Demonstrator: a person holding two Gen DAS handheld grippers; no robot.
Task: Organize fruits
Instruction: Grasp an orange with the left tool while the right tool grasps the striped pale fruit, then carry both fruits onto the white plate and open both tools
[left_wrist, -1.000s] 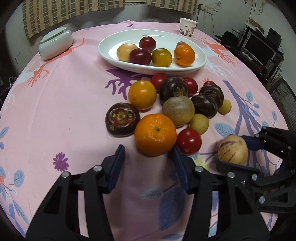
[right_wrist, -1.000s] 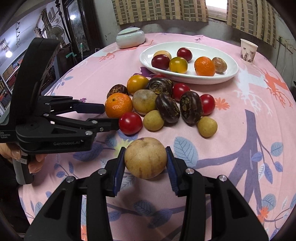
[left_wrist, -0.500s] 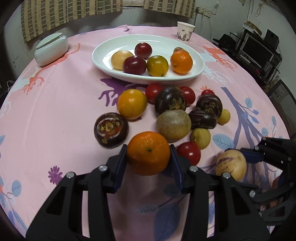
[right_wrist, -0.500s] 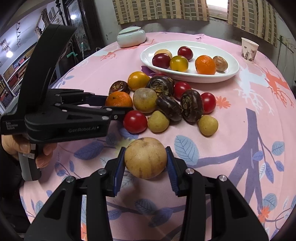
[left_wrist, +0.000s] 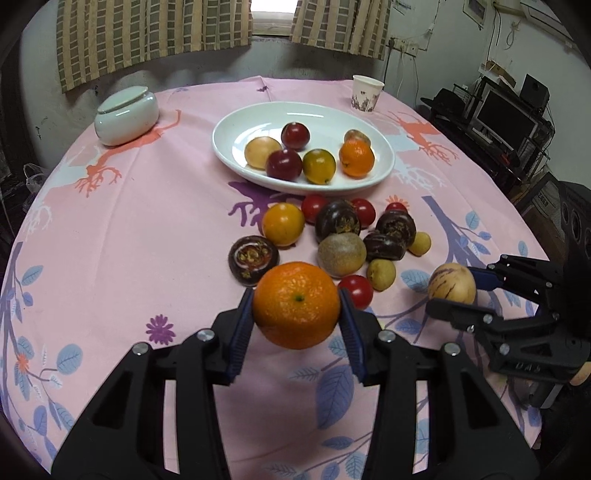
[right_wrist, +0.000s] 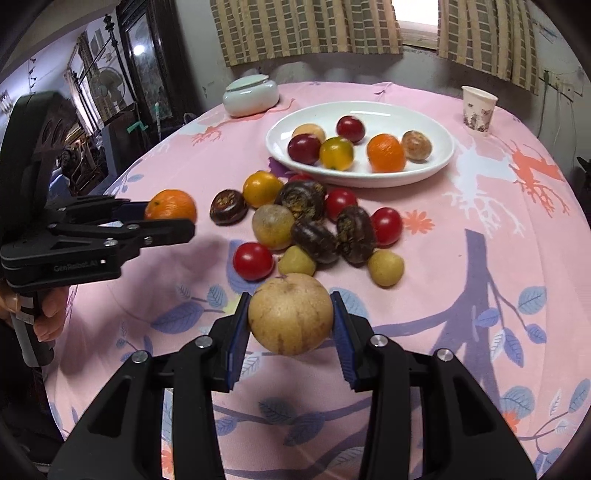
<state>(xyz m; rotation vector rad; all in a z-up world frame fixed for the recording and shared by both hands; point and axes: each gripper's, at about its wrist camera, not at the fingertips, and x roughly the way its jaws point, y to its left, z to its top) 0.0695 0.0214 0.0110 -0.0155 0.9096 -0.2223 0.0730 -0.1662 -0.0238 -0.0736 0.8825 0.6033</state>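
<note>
My left gripper (left_wrist: 296, 320) is shut on an orange (left_wrist: 296, 305) and holds it above the pink tablecloth; the right wrist view shows the same orange (right_wrist: 170, 205) in that gripper (right_wrist: 168, 218). My right gripper (right_wrist: 290, 324) is shut on a pale yellow striped melon (right_wrist: 290, 318), also seen at the right of the left wrist view as the melon (left_wrist: 451, 284). A white oval plate (left_wrist: 236, 122) at the back holds several fruits. A heap of loose fruits (left_wrist: 341, 230) lies between the plate and the grippers: dark passion fruits, red tomatoes, small yellow fruits and an orange-yellow one.
A pale green lidded jar (left_wrist: 125, 115) stands at the back left and a paper cup (left_wrist: 366, 92) at the back right. A hand (right_wrist: 48, 317) grips the left tool's handle. Shelves with a monitor (left_wrist: 506, 118) stand past the table's right edge.
My left gripper closed on the orange and lifted it off the cloth. The right gripper kept its hold on the melon and rose slightly.
</note>
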